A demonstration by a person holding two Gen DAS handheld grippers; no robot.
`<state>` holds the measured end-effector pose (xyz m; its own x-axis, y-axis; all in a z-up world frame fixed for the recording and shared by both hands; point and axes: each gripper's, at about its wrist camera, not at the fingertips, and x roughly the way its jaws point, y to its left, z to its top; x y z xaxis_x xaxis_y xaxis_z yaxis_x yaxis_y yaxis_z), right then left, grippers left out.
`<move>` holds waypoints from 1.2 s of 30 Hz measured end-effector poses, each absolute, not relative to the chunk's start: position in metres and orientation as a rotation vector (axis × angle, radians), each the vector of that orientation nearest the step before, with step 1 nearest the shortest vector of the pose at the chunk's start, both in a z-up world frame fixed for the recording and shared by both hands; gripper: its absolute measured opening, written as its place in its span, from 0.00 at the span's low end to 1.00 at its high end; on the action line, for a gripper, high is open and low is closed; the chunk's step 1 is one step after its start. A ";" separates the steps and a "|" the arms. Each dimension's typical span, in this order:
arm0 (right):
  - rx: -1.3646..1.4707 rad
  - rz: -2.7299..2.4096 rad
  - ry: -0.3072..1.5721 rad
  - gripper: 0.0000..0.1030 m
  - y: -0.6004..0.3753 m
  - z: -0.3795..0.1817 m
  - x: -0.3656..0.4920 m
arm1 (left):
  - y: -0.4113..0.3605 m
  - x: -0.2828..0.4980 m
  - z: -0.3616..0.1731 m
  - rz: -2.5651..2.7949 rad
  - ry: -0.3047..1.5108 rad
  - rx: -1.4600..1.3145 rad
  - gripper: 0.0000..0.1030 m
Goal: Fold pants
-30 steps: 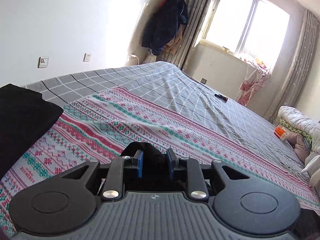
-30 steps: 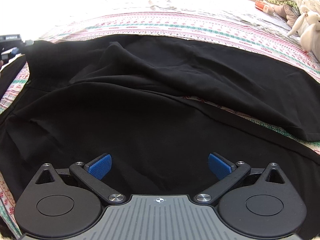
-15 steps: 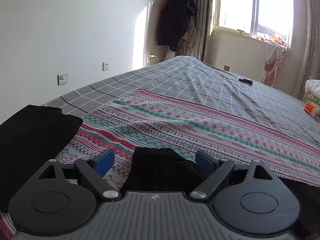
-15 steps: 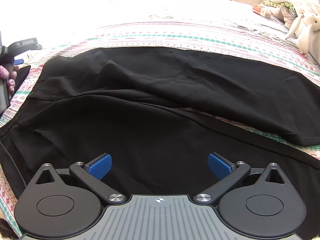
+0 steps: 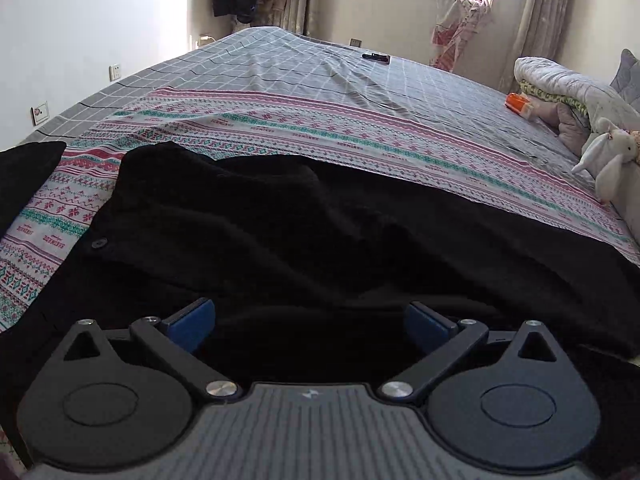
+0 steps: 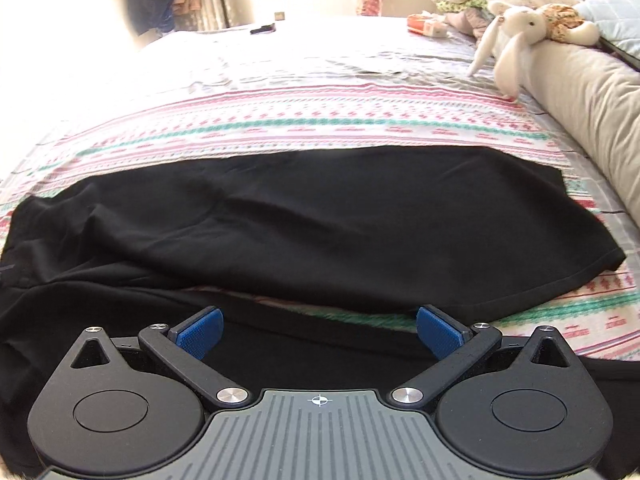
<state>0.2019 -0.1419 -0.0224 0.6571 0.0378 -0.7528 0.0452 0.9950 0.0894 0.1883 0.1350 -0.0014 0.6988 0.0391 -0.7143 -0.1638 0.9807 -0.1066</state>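
Black pants [image 6: 280,224]: lay spread across the patterned blanket [image 5: 360,140] on the bed, one leg over the other, hem at right. Left tongs [image 5: 310,322]: jaws opening wide, above the fabric, pads pressing on nothing. Right tongs [image 6: 320,330]: spread wide, empty, over the near leg. Plush rabbit [image 6: 516,32]: far right.
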 end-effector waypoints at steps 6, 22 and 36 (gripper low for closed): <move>0.140 -0.208 0.807 0.99 -0.260 -0.025 0.223 | 0.061 0.182 -0.026 -0.048 0.775 -0.166 1.00; 0.186 -0.340 0.821 0.60 -0.436 -0.090 0.342 | -0.055 0.197 -0.071 -0.331 0.660 -0.087 1.00; -0.137 -0.368 0.683 0.01 -0.412 -0.082 0.409 | -0.073 0.195 -0.073 -0.344 0.673 -0.055 1.00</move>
<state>0.4091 -0.4123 -0.0821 0.7143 -0.3752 -0.5907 0.2861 0.9269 -0.2428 0.1952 -0.0730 -0.0728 0.7282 -0.3291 -0.6012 0.2942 0.9423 -0.1596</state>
